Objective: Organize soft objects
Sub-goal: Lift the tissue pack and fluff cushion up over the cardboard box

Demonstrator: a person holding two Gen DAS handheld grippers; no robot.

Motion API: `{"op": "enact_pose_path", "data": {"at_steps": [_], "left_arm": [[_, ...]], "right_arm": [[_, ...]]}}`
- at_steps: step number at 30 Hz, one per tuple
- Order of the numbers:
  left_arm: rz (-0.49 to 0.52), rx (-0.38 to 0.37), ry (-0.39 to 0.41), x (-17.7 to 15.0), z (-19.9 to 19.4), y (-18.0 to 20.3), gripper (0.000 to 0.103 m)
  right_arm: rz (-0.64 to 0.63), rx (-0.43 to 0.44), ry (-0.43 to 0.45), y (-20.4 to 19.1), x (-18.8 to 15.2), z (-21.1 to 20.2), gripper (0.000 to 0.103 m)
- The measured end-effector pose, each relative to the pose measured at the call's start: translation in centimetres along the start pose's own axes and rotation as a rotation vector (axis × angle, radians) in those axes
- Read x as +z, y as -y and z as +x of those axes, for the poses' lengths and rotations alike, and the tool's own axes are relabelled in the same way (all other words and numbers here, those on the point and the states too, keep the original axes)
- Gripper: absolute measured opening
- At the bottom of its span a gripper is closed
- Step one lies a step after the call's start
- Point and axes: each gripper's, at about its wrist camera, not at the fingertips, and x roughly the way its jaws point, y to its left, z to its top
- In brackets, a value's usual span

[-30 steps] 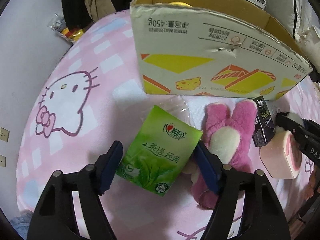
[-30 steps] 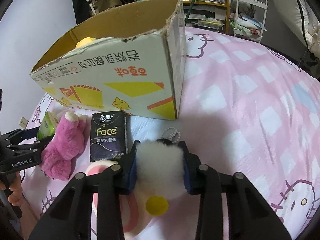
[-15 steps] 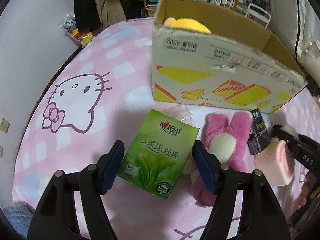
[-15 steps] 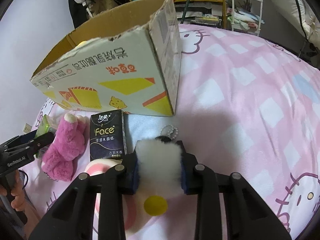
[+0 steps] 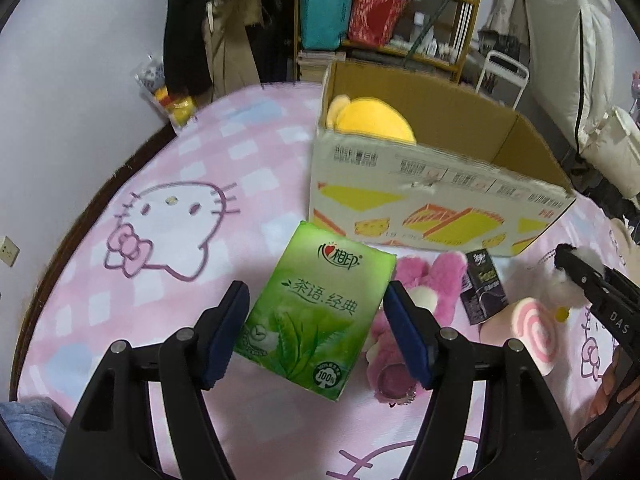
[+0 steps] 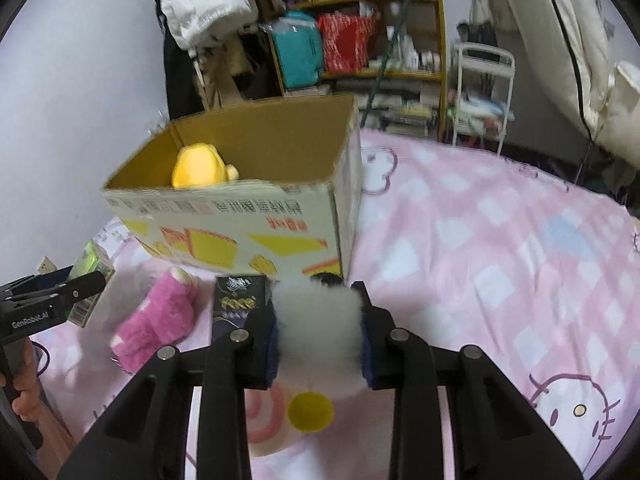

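The left tongs are gripping a green tissue pack between their blue pads, holding it above the pink Hello Kitty bedspread, in front of the cardboard box. The right tongs are squeezing a fluffy white plush tightly between their pads; a yellow spot on it is showing just below the grip. A yellow plush is sitting inside the open box, in its far left corner. On the bed in front of the box, a pink plush is lying beside a black tissue pack, with a pink swirl cushion just to the right of that. Cluttered shelves are standing behind the bed.
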Motion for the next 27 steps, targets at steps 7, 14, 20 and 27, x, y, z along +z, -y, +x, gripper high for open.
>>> {"op": "enact_pose_path", "data": {"at_steps": [7, 14, 20, 27], "left_arm": [[0.025, 0.012, 0.165, 0.3, -4.5, 0.3, 0.069], [0.068, -0.058, 0.219, 0.8, -6.5, 0.7, 0.048], [0.005, -0.028, 0.064, 0.8, -2.9, -0.3, 0.049], [-0.057, -0.004, -0.123, 0.1, 1.3, -1.5, 0.068]], "right_arm": [[-0.023, 0.027, 0.139, -1.1, 0.9, -3.8, 0.033], [-0.033, 0.058, 0.217, -1.6, 1.9, -6.2, 0.033], [-0.055, 0.067, 0.189, -2.1, 1.6, -5.5, 0.033], [-0.048, 0.069, 0.178, -2.0, 1.4, -5.1, 0.033]]}}
